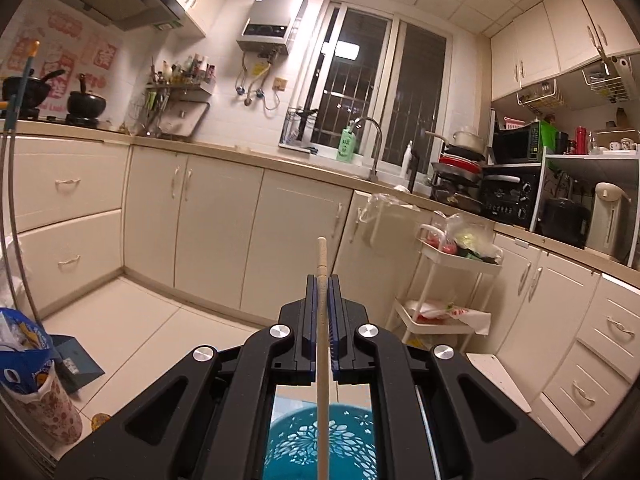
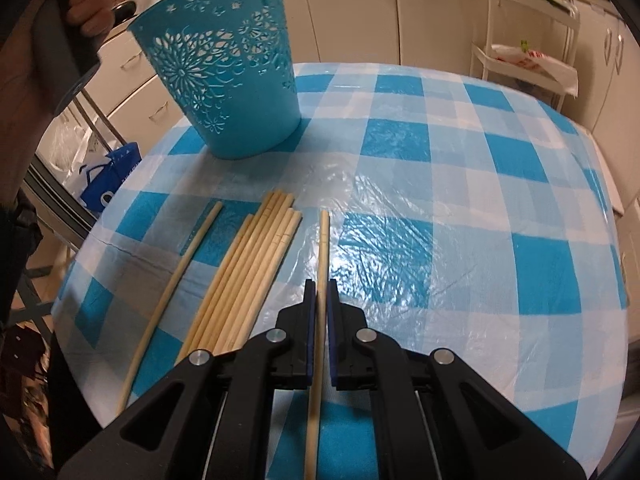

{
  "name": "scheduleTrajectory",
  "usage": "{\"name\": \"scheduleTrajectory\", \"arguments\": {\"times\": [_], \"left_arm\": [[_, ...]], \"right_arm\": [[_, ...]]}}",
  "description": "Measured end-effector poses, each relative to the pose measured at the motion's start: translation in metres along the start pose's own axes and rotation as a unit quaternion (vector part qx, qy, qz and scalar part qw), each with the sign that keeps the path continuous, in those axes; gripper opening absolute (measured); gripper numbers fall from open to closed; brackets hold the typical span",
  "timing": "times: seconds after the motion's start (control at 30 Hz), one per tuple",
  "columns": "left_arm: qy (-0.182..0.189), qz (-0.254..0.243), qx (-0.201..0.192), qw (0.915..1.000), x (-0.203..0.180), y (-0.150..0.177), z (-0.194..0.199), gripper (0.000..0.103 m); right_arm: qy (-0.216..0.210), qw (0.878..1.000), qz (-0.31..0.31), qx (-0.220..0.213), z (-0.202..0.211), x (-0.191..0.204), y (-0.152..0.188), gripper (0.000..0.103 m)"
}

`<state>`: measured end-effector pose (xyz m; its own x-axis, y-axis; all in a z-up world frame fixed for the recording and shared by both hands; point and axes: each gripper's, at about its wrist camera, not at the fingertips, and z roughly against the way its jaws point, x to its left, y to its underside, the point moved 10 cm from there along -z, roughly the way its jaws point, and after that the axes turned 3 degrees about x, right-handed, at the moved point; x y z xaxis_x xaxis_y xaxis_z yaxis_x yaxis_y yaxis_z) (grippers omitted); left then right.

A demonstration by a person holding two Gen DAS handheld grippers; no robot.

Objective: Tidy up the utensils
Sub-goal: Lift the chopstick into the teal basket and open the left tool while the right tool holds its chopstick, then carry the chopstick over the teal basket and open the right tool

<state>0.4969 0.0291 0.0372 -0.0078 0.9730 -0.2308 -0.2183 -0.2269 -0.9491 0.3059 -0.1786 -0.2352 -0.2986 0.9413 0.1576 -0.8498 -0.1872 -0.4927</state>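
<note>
Your left gripper is clamped on a pale wooden chopstick, long axis running straight ahead past the jaws, with a teal perforated plastic basket below. Your right gripper pinches another single chopstick lying forward on the blue-and-white checked tablecloth. A bundle of chopsticks lies just left of its jaws. Both held sticks' rear ends are cut off.

My left gripper is matt black plastic with shiny metal bolts, clamping a pale, matt wooden chopstick. Lower centre of the right view, my right gripper pinches another chopstick, smooth bare wood. Upper left stands a smooth turquoise plastic basket; the tablecloth is glossy, wrinkled plastic film.
</note>
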Motion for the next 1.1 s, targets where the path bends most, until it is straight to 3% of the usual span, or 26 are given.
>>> {"name": "scheduleTrajectory", "arguments": {"times": [0.13, 0.27, 0.53, 0.6, 0.67, 0.83, 0.97, 1.1], "left_arm": [[-0.006, -0.015, 0.023, 0.9996, -0.004, 0.022, -0.005, 0.005], [-0.009, -0.029, 0.058, 0.9979, -0.004, 0.05, -0.006, 0.005], [-0.022, -0.059, 0.132, 0.9893, 0.004, 0.095, 0.0, 0.006], [-0.025, -0.061, 0.142, 0.9877, 0.008, 0.1, 0.006, 0.013], [-0.03, -0.054, 0.143, 0.9877, 0.015, 0.101, 0.014, 0.029], [-0.04, -0.023, 0.129, 0.9906, 0.036, 0.099, 0.051, 0.051], [-0.039, 0.006, 0.134, 0.9902, 0.053, 0.105, 0.075, 0.057], [-0.035, 0.037, 0.146, 0.988, 0.068, 0.117, 0.095, 0.06]], "right_arm": [[0.003, 1.0, 0.012, -0.002, 0.0, 0.001, -0.002, 0.006], [-0.031, 0.999, -0.03, -0.01, 0.002, -0.007, -0.002, 0.006], [-0.095, 0.986, -0.091, -0.104, 0.051, -0.011, -0.031, 0.006], [-0.112, 0.98, -0.097, -0.135, 0.069, -0.007, -0.045, 0.006], [-0.123, 0.974, -0.101, -0.158, 0.083, -0.005, -0.058, 0.006], [-0.164, 0.952, -0.114, -0.231, 0.124, 0.008, -0.105, 0.006], [-0.197, 0.929, -0.117, -0.289, 0.15, 0.025, -0.164, 0.006], [-0.203, 0.905, -0.123, -0.352, 0.165, 0.04, -0.228, 0.006]]}}
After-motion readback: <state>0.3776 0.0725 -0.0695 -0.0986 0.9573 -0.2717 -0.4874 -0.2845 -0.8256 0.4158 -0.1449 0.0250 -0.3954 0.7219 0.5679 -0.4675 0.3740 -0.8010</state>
